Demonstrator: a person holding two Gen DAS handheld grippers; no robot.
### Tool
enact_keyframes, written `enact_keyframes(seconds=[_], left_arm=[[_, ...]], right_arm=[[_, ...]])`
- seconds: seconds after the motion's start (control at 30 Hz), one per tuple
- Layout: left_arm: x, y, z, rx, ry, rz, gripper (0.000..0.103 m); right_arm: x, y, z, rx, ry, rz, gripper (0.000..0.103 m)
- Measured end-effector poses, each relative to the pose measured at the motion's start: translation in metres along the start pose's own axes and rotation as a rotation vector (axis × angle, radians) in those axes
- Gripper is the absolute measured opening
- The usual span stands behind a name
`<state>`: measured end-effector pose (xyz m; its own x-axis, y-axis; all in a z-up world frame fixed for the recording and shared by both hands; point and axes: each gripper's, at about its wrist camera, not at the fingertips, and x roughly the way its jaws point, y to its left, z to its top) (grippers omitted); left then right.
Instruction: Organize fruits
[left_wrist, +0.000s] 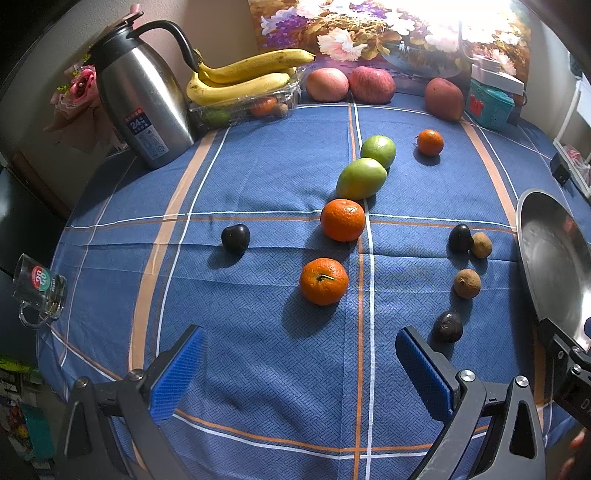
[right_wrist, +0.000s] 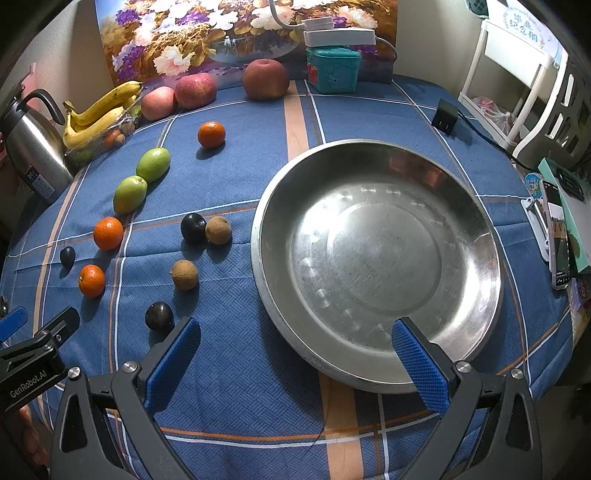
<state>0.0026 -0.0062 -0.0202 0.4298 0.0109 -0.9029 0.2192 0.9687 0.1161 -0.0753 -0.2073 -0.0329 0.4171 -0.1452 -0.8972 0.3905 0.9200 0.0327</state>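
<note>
I'm at a dining table in somebody's home. A blue plaid tablecloth (left_wrist: 258, 177) covers it ahead of my grippers. Far to my left stand a steel thermos jug (left_wrist: 142, 99) and a glass mug (left_wrist: 38, 291); straight ahead a flower painting (right_wrist: 229, 33) leans on the wall. Off to my right are a white shelf (right_wrist: 517, 74) and a plugged-in charger (right_wrist: 445, 118).

Both wrist views look down close over the tablecloth (left_wrist: 258, 166); they share the scattered fruit, perhaps everything leftward.

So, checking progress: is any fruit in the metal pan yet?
No, the metal pan holds nothing; the oranges lie on the tablecloth.
</note>
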Motion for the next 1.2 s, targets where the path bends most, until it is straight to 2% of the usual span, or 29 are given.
enact_keyframes(seconds=[1.2], left_arm=[[0.0004,-0.0020,-0.0018,0.004,0.004,0.002,0.103]], right_arm=[[0.0027,0.0014,0.0005,-0.009,0.021,-0.004,0.103]])
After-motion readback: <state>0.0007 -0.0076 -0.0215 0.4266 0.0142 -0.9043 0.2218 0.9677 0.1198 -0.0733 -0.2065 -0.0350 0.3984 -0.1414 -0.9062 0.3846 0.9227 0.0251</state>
